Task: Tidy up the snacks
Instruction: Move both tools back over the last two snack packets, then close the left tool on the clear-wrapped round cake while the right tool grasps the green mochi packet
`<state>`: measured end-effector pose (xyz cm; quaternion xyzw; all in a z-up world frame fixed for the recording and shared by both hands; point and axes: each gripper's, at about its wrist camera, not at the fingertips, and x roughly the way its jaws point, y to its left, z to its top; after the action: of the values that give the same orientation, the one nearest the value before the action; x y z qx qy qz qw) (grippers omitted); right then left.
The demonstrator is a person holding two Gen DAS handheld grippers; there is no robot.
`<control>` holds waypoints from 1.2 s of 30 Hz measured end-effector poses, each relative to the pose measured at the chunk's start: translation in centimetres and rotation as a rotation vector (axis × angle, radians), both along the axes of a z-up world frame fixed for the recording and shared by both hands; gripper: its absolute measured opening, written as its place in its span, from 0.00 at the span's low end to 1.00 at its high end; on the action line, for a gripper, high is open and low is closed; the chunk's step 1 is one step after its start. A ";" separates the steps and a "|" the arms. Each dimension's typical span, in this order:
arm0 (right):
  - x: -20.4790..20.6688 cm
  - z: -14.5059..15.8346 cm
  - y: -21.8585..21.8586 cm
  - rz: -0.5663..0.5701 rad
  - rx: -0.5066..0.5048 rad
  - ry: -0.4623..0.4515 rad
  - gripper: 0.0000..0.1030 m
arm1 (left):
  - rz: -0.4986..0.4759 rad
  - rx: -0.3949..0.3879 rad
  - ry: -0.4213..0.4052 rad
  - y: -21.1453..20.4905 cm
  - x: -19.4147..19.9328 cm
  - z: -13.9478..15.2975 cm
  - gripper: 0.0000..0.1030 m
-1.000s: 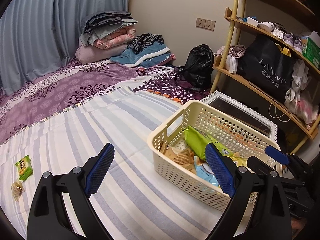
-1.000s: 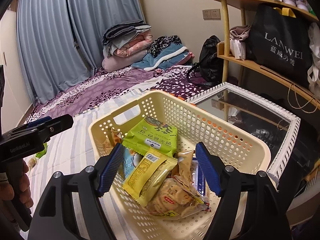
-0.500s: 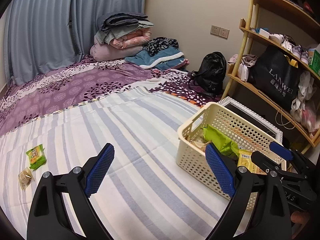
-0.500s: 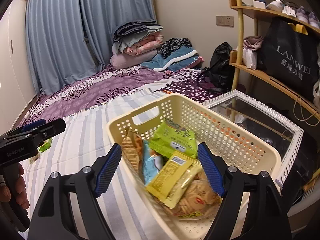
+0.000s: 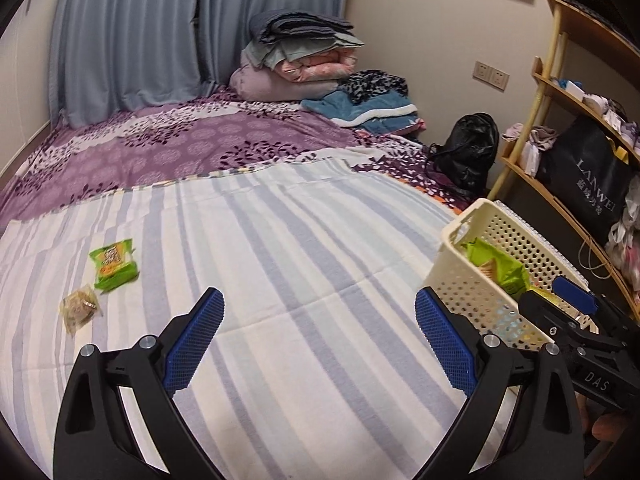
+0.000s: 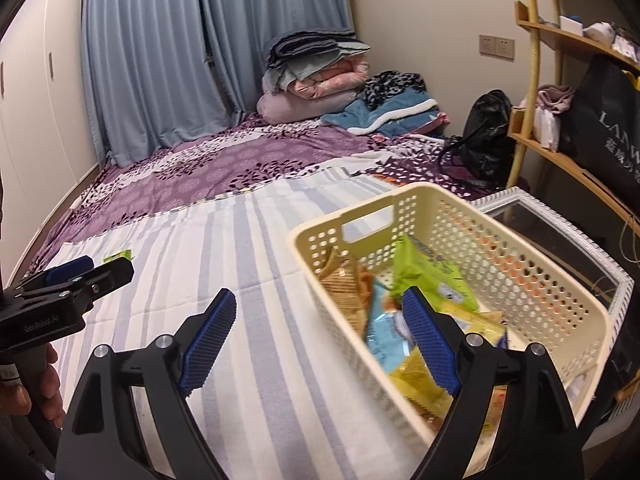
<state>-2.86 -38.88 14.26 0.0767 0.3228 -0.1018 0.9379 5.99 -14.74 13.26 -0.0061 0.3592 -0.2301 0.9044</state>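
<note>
- Left hand-held gripper (image 5: pixel 318 336) tilts down over the striped bed (image 5: pixel 280 240), jaws wide, just opened further, empty
- Right hand-held gripper (image 6: pixel 320 332) likewise, its right finger over the basket (image 6: pixel 520 280) at 3 o'clock

Snacks in basket (image 6: pixel 576 344) blurry; right tongs (image 6: pixel 320 336) cover some. Small snack (image 5: pixel 79 308) near bed's left edge too tiny to read.

The basket (image 6: pixel 460 280) sits on the bed (image 5: pixel 300 280) at its right edge, packets (image 6: pixel 432 280) inside. Well left of the basket lie two snacks (image 5: pixel 114 266), touching. Behind the basket stands a backpack (image 5: pixel 468 152); right of it, shelves (image 5: pixel 560 168).
</note>
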 end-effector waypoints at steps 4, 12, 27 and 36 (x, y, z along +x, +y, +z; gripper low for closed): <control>1.0 -0.6 2.0 0.051 0.001 0.013 0.83 | 0.058 -0.008 0.025 2.6 1.0 -1.1 0.95; 3.2 -2.9 6.1 0.147 0.000 0.074 0.83 | 0.230 -0.006 0.065 9.2 3.2 -3.4 0.95; 7.0 -5.9 10.9 0.252 -0.006 0.148 0.83 | 0.513 0.037 0.143 20.0 8.7 -8.2 0.95; 9.0 -7.3 12.7 0.291 -0.013 0.185 0.83 | 0.551 0.066 0.189 21.9 12.3 -10.8 0.95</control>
<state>6.16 -26.21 7.00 0.0131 0.4147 0.0265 0.9095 18.30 7.17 2.41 -0.0953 0.4341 0.0378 0.8950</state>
